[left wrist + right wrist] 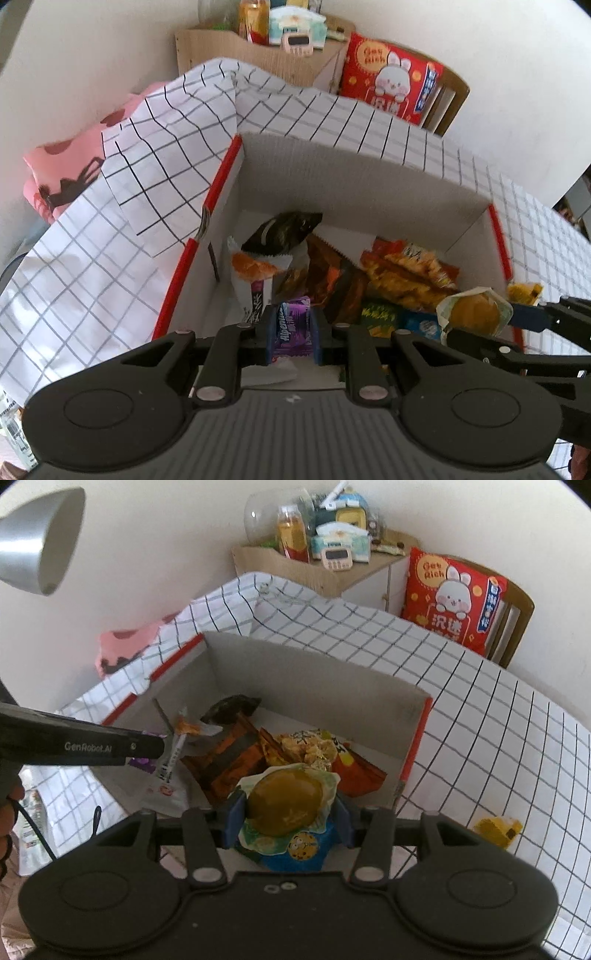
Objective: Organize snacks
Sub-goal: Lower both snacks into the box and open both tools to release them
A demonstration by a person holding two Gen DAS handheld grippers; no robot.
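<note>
A white cardboard box with red edges holds several snack packs: a dark pack, an orange pack and a yellow chips pack. My left gripper is shut on a purple Alpenliebe candy pack over the box's near left part. My right gripper is shut on a round golden pastry in clear wrap, held above the box; that pastry also shows in the left wrist view at the right.
The box sits on a white checked tablecloth. A small yellow snack lies on the cloth right of the box. A red rabbit cushion on a chair, a wooden cabinet with bottles, and a lamp head stand behind.
</note>
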